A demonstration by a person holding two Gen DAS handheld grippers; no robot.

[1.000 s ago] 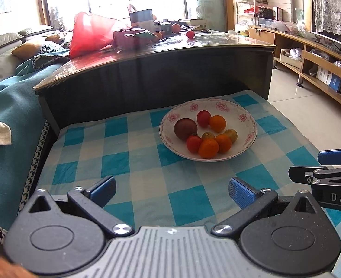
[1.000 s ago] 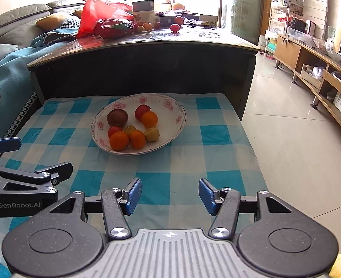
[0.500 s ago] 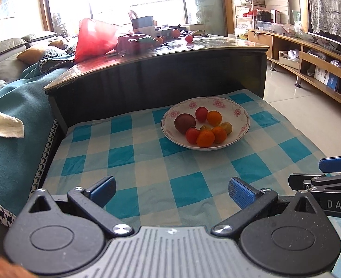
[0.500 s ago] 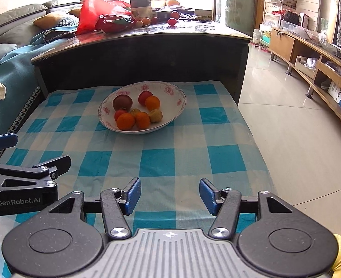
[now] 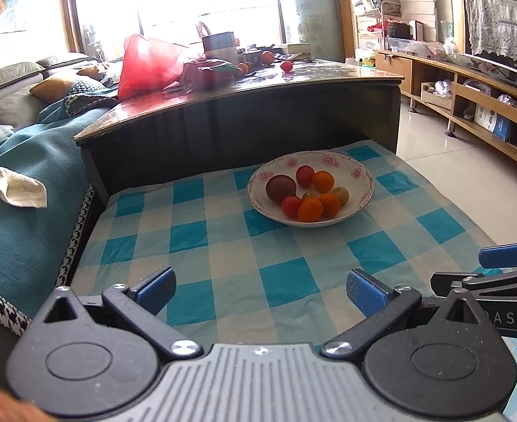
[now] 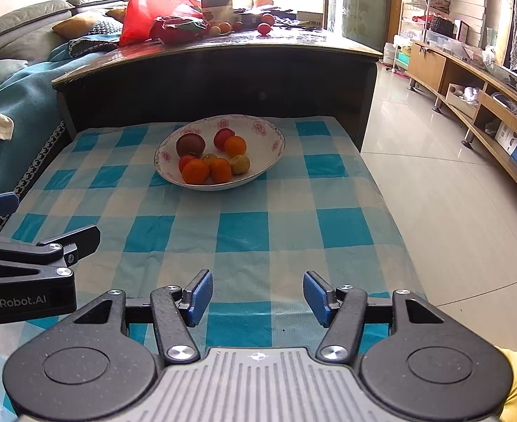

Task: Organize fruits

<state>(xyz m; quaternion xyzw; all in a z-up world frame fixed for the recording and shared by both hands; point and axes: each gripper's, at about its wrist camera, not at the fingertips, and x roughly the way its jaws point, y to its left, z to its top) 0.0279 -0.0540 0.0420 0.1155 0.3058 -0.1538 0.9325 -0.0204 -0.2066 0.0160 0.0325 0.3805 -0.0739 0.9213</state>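
A white flowered bowl point(image 5: 358, 172) point(image 6: 269, 132) sits on the blue checked cloth point(image 5: 223, 246) point(image 6: 244, 228) and holds several fruits: oranges point(image 5: 309, 210) point(image 6: 196, 171), red tomatoes point(image 5: 291, 205) point(image 6: 223, 138), a dark round fruit point(image 5: 281, 188) point(image 6: 190, 145) and a yellowish one point(image 6: 240, 164). My left gripper point(image 5: 260, 290) is open and empty, well short of the bowl. My right gripper point(image 6: 256, 297) is open and empty, also short of it. Each gripper shows at the edge of the other's view.
A dark raised table point(image 5: 258, 81) point(image 6: 223, 45) behind the cloth carries a red bag point(image 5: 146, 65), a box and loose fruit point(image 6: 263, 29). A teal-covered sofa point(image 5: 23, 176) lies left. Tiled floor point(image 6: 452, 193) and wooden shelving point(image 5: 469, 91) lie right.
Both grippers have drawn back from the bowl and risen a little, so the bowl looks smaller and farther. Both stay open and empty.
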